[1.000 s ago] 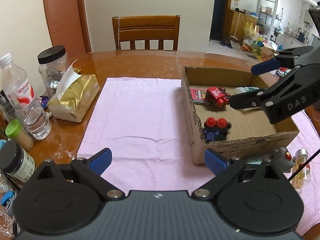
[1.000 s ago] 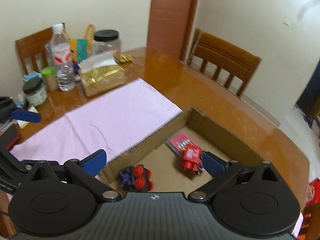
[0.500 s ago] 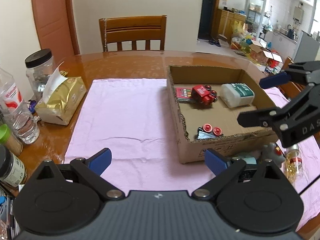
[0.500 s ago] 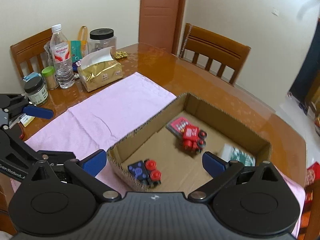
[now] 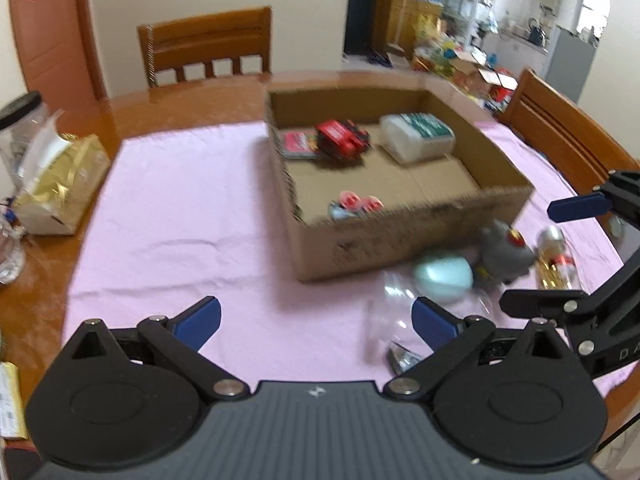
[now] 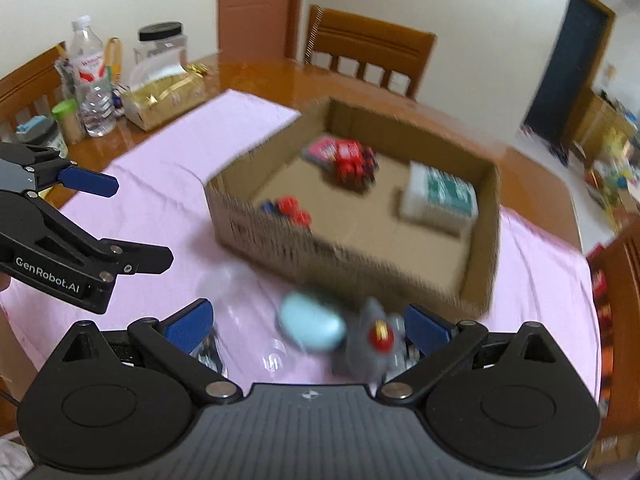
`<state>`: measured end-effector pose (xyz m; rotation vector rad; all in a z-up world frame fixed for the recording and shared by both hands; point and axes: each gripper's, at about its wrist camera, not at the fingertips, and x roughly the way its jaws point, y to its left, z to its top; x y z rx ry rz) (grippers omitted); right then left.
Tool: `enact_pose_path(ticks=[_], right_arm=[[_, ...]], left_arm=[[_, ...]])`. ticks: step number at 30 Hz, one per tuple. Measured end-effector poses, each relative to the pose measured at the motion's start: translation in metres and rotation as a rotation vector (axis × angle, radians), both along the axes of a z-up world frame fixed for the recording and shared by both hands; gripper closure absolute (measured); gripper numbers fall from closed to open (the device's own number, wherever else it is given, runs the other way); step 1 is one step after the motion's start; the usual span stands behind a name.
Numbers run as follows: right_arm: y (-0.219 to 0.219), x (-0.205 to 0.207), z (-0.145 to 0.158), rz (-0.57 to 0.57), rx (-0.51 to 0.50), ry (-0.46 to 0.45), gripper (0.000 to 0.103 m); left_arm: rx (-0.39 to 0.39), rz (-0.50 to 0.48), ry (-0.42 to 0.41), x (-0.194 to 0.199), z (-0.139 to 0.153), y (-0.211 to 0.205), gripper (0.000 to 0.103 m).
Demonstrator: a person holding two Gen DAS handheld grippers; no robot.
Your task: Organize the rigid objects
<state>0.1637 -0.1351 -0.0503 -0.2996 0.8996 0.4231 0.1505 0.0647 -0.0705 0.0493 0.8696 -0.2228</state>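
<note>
Right wrist view is showing the brown cardboard box (image 6: 476, 248) holding a red toy car (image 6: 354, 162), a white teal-labelled tub (image 6: 440, 198) and a red-wheeled blue toy (image 6: 290, 210) — a pale blue oval case (image 6: 312, 322) and grey plush figure (image 6: 374, 344) are waiting outside on the pink-clothed desk (image 6: 168, 184). Both right tongs (image 6: 308, 322) and left tongs (image 5: 316, 318) are gaping empty; "GenRobot.AI" is reading clearly.

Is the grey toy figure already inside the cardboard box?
No. The grey toy figure lies on the pink cloth outside the cardboard box, next to a light blue object.
</note>
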Motion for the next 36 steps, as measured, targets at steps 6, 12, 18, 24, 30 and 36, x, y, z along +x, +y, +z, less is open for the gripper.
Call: enact_pose_path(ticks=[6,12,18,24,30,36], right_arm=[[-0.035,-0.012,-0.011,-0.046,-0.028,0.013,0.0],[-0.088,0.004,-0.022,-0.013,-0.056,0.043,0.0],[-0.125,0.047,-0.046,0.052,-0.043,0.145,0.0],[-0.129,0.068,-0.066,0.144,0.023,0.313,0.0],[-0.128,0.047,-0.066,0.151,0.042,0.39,0.0],[-0.116,0.016,-0.073,0.083,0.011,0.381,0.0]], left_arm=[[0.005,-0.051,0.048,-0.008,-0.02,-0.028,0.002],[0.008,-0.02,0.087,-0.009,-0.028,-0.046,0.002],[0.028,0.012,0.114,-0.013,-0.032,-0.054,0.002],[0.037,0.02,0.132,-0.021,-0.033,-0.058,0.002],[0.037,-0.022,0.14,-0.024,-0.035,-0.058,0.002],[0.051,-0.168,0.16,-0.026,-0.038,-0.059,0.002]])
